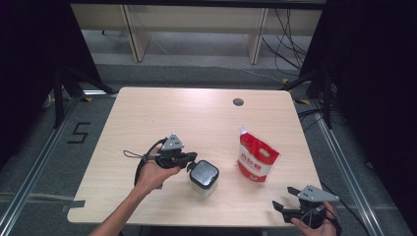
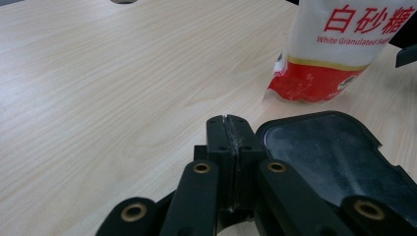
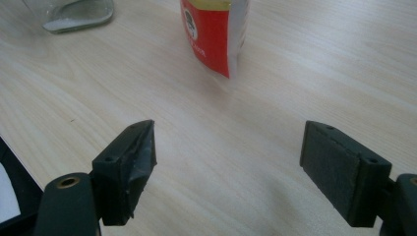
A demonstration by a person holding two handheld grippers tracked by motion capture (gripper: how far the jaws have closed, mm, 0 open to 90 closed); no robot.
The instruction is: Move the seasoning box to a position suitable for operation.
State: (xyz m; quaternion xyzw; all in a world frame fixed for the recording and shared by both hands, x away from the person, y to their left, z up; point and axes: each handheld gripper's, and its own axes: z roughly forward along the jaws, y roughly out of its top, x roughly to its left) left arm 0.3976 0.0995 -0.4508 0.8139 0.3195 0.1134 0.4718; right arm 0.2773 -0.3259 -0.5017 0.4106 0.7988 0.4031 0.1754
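Note:
A clear square jar (image 1: 203, 186) with a black lid (image 1: 204, 173) stands on the wooden table (image 1: 196, 118), front of centre. My left gripper (image 1: 192, 162) lies in a hand just left of the jar, jaws shut with nothing between them. In the left gripper view the closed pads (image 2: 229, 135) sit right beside the lid (image 2: 329, 152). A red and white pouch of white granulated sugar (image 1: 256, 160) stands to the jar's right. My right gripper (image 1: 282, 197) is at the front right corner, open and empty, its jaws (image 3: 228, 167) facing the pouch (image 3: 212, 32).
A round cable hole (image 1: 238, 102) sits near the table's far edge. The glass jar's base (image 3: 74, 12) holds a little white powder. Bare tabletop stretches across the far half and left side. Dark curtains and floor rails flank the table.

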